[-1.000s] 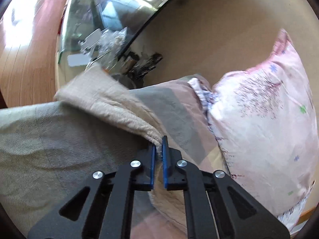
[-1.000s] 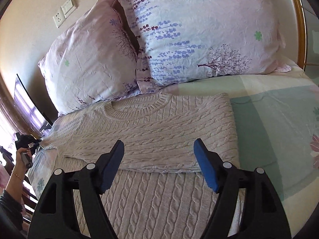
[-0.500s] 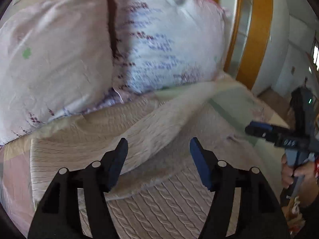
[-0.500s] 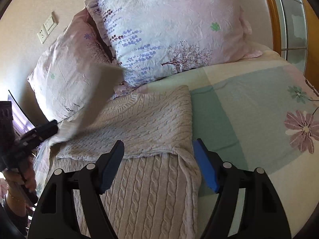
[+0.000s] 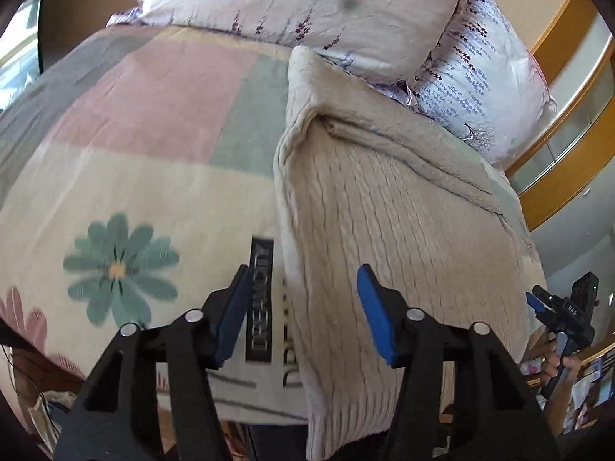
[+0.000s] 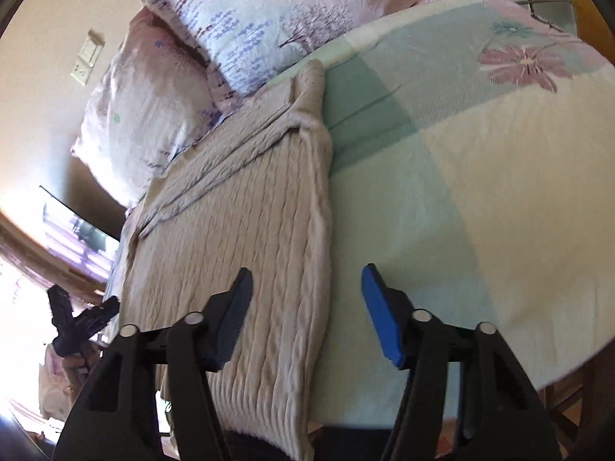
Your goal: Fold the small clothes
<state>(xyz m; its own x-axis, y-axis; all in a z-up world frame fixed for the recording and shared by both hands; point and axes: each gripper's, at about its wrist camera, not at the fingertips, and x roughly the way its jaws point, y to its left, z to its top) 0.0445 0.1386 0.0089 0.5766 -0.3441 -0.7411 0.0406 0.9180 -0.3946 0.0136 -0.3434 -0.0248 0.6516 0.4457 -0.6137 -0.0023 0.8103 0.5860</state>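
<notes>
A beige cable-knit sweater [image 5: 403,230] lies flat on the bed with both sleeves folded across its chest; its hem hangs over the near bed edge. It also shows in the right wrist view [image 6: 246,238]. My left gripper [image 5: 303,315] is open and empty, low over the sweater's left edge near the hem. My right gripper [image 6: 307,315] is open and empty over the sweater's right edge near the hem. The right gripper also shows at the far right of the left wrist view [image 5: 561,315], and the left gripper at the left of the right wrist view [image 6: 80,322].
The bed has a quilt [image 5: 134,153] with pastel blocks and flowers. Two floral pillows [image 6: 269,11] lean at the head of the bed, just past the sweater's collar. A wooden frame [image 5: 569,88] and floor lie beyond the bed's sides.
My left gripper let go of the sleeve, which now lies across the sweater's chest. Both open grippers have drawn back and down to the hem end of the sweater.
</notes>
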